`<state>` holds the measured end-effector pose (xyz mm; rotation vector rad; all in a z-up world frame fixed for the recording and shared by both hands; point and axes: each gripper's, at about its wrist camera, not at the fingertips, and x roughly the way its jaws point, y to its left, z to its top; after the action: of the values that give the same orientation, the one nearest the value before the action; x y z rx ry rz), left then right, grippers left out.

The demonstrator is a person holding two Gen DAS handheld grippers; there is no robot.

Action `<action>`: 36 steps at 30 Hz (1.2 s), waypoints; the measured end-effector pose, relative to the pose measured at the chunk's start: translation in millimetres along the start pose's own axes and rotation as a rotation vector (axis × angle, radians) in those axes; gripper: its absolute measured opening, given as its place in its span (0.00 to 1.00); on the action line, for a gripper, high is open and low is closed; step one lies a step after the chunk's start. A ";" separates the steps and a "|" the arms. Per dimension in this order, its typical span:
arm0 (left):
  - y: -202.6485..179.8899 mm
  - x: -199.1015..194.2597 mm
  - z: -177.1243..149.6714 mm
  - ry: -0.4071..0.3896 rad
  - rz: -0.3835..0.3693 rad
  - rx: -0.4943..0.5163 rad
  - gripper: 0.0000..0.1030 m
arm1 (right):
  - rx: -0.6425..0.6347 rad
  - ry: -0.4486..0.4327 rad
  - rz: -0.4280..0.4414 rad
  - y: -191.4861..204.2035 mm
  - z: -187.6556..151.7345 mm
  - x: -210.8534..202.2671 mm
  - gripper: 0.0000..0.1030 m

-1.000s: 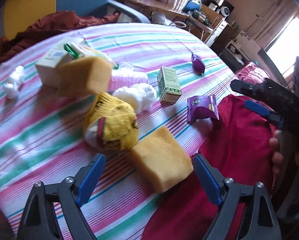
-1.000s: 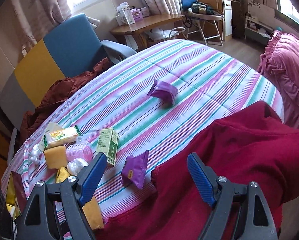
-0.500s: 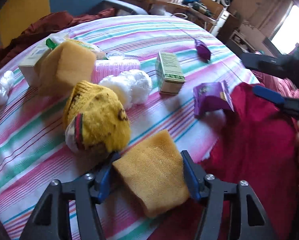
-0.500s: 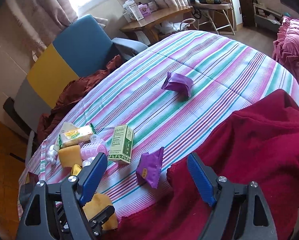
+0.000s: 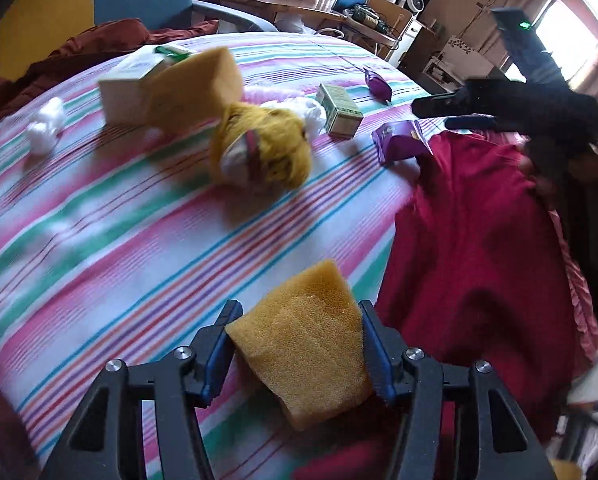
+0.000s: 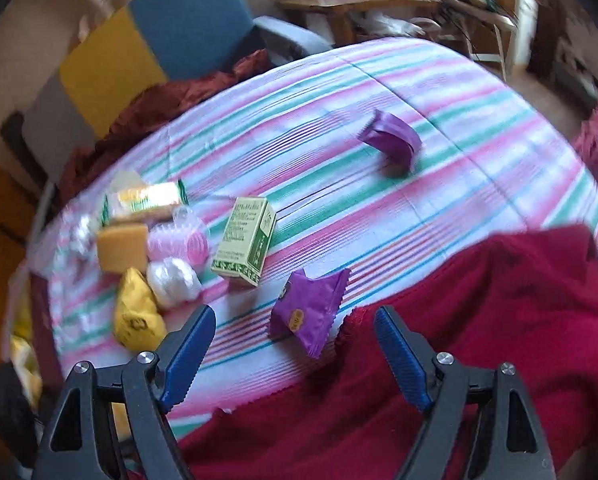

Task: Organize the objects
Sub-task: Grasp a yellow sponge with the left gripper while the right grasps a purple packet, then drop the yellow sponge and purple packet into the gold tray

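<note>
My left gripper (image 5: pixel 299 344) is shut on a yellow sponge (image 5: pixel 307 340) and holds it above the near edge of the striped tablecloth (image 5: pixel 119 240). A second yellow sponge (image 5: pixel 195 84), a yellow knitted item (image 5: pixel 265 150), a white box (image 5: pixel 129 88), a green box (image 5: pixel 339 110) and two purple packets (image 5: pixel 399 140) lie farther back. My right gripper (image 6: pixel 295 344) is open and empty, just short of the near purple packet (image 6: pixel 311 312). It shows as a dark shape in the left wrist view (image 5: pixel 451 112).
A dark red cloth (image 6: pixel 459 340) covers the near right table edge. A pink roll (image 6: pixel 179 240), a white ball (image 6: pixel 173 280) and a green-wrapped bar (image 6: pixel 147 198) sit in the left cluster. A blue and yellow chair (image 6: pixel 171 36) stands behind the table.
My left gripper closed on the near yellow sponge and pulled it back off the cloth. My right gripper moved closer to the near purple packet.
</note>
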<state>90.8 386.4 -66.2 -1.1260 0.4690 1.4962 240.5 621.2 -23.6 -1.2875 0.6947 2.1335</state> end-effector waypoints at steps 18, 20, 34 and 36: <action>25.0 -14.0 -23.9 -0.055 0.003 -0.095 0.58 | -0.574 0.232 -0.291 55.3 2.4 61.2 0.49; 24.6 -14.4 -24.9 -0.061 0.006 -0.094 0.58 | -0.544 0.206 -0.269 53.6 1.1 49.7 0.49; 34.3 -49.0 -38.7 -0.132 0.045 -0.132 0.57 | -0.451 0.023 -0.033 110.7 -11.3 -6.0 0.49; 37.1 -61.1 -41.2 -0.159 0.057 -0.145 0.57 | -0.459 0.001 0.013 130.5 -15.2 -11.8 0.49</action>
<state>66.0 310.7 -44.8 -1.1019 0.2890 1.6771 165.6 515.2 0.0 -1.5125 0.2134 2.3884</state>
